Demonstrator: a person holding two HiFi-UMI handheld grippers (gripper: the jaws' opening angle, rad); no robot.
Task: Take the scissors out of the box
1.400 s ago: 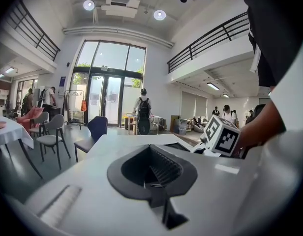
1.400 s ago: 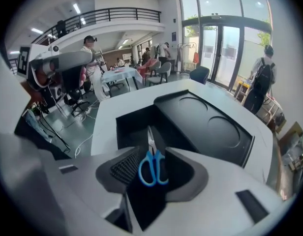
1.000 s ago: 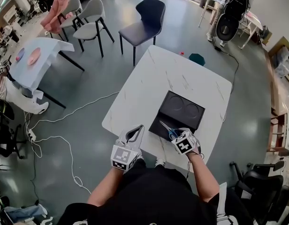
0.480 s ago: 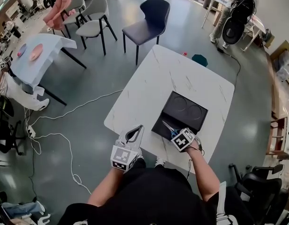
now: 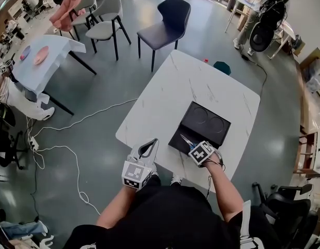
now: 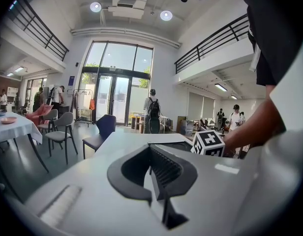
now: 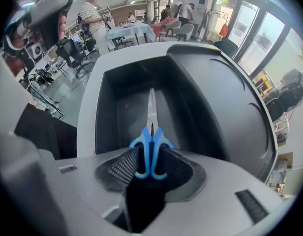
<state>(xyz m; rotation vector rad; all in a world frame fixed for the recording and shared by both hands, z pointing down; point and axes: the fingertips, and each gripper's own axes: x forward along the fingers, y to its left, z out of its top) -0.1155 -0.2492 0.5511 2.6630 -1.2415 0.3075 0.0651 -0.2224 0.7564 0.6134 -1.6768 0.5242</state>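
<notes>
Scissors (image 7: 151, 132) lay flat in the box (image 7: 107, 97), right under the right gripper (image 7: 150, 154), blades pointing away from it. Judged light, stiff and slick on the steel, so the blue handle loops were the place to pinch. Its jaws stood fully apart, straddling those loops, not yet clamped; the left gripper (image 6: 151, 156) was closed on nothing, well off to its side.

Scissors (image 7: 151, 132) in box (image 5: 207, 122) on table (image 5: 170, 87), fingers of right gripper (image 7: 150, 163) astride their handles, left gripper (image 5: 149, 148) left of box.
</notes>
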